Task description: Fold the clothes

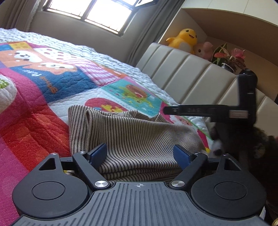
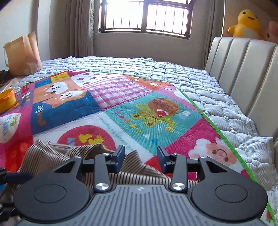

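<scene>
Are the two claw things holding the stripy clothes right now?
No. The left gripper stands wide open over the folded striped garment, pads off it. The right gripper is half closed with a gap around a cloth corner, gripping nothing.

Ribbed striped cloth garment [image 1: 132, 139], quilted printed blanket [image 2: 139, 104], padded glossy headboard [image 1: 191, 73]

I am looking into a home bedroom: a bed [image 2: 199, 78] is lying under a quilted cover with a bright cartoon blanket [image 2: 121, 107] spreading over it, against a padded cream headboard [image 2: 243, 69]. Plush toys [image 1: 184, 40] are sitting above the headboard, and daylight is coming through a curtained window [image 2: 146, 15].
</scene>
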Demonstrator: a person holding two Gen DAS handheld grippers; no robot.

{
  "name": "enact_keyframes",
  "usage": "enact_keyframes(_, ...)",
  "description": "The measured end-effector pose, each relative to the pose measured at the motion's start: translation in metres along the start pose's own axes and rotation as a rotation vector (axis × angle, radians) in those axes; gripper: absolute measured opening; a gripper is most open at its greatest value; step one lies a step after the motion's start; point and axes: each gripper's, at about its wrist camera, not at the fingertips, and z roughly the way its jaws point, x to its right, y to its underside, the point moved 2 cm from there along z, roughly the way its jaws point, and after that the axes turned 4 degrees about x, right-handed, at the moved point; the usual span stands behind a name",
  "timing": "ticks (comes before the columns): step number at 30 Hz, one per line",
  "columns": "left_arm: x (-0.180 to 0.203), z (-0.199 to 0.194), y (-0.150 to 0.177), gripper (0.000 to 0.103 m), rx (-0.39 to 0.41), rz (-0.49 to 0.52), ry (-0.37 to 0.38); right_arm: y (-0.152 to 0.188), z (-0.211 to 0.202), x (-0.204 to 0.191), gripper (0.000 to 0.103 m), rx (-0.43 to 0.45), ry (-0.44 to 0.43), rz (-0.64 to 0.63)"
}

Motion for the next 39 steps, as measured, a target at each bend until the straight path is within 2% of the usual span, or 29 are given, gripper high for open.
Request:
enact_keyframes(1,-0.002,-0.003,-0.002,0.096,0.02,-0.016,0.01,0.004,0.015,0.002,0.04,-0.029,0.006,0.013)
enact_keyframes(2,-0.005,-0.009,-0.005,0.097,0.053,-0.043,0.019,0.01,0.028,0.003,0.035,-0.066,0.0,0.028)
enact_keyframes(4,-0.015,-0.019,-0.012,0.102,0.127,-0.121,0.025,0.022,0.036,0.0,0.031,-0.066,-0.012,0.019)
enact_keyframes(6,-0.03,-0.03,-0.021,0.103,0.181,-0.209,-0.002,0.024,0.03,-0.007,0.014,-0.05,-0.026,-0.024)
enact_keyframes(9,-0.053,-0.047,-0.034,0.103,0.256,-0.344,-0.051,0.021,0.002,-0.017,0.009,0.007,-0.022,-0.102)
enact_keyframes(12,-0.056,-0.062,-0.046,0.103,0.281,-0.357,-0.052,0.017,-0.058,-0.016,0.008,0.099,-0.053,-0.091)
enact_keyframes(16,-0.035,-0.079,-0.048,0.103,0.238,-0.264,-0.029,0.024,-0.149,-0.018,0.008,0.209,-0.108,-0.06)
enact_keyframes(19,-0.018,-0.101,-0.039,0.103,0.195,-0.235,0.007,0.048,-0.208,-0.02,0.006,0.255,-0.153,-0.015)
enact_keyframes(22,-0.004,-0.122,-0.031,0.103,0.141,-0.204,0.033,0.085,-0.238,-0.023,0.006,0.221,-0.204,0.038)
enact_keyframes(25,0.006,-0.137,-0.032,0.103,0.099,-0.173,0.001,0.122,-0.254,-0.032,0.006,0.171,-0.237,0.037)
enact_keyframes(27,0.01,-0.144,-0.032,0.103,0.066,-0.161,-0.019,0.135,-0.266,-0.028,0.007,0.179,-0.242,0.068)
enact_keyframes(28,0.011,-0.146,-0.031,0.103,0.045,-0.161,-0.024,0.141,-0.272,-0.025,0.009,0.187,-0.243,0.084)
enact_keyframes(29,0.012,-0.148,-0.03,0.103,0.024,-0.16,-0.029,0.144,-0.278,-0.018,0.016,0.201,-0.237,0.111)
enact_keyframes(30,0.011,-0.147,-0.026,0.103,-0.004,-0.172,-0.032,0.146,-0.285,-0.01,0.029,0.218,-0.226,0.142)
enact_keyframes(32,0.008,-0.144,-0.017,0.103,-0.066,-0.208,-0.035,0.149,-0.298,0.007,0.048,0.252,-0.206,0.204)
enact_keyframes(34,0.005,-0.139,-0.005,0.103,-0.12,-0.233,-0.042,0.151,-0.303,0.025,0.053,0.26,-0.179,0.255)
enact_keyframes(37,0.007,-0.131,0.014,0.103,-0.165,-0.229,-0.049,0.156,-0.297,0.047,0.061,0.218,-0.144,0.32)
enact_keyframes(39,0.01,-0.124,0.023,0.103,-0.181,-0.238,-0.03,0.161,-0.286,0.056,0.073,0.181,-0.142,0.357)
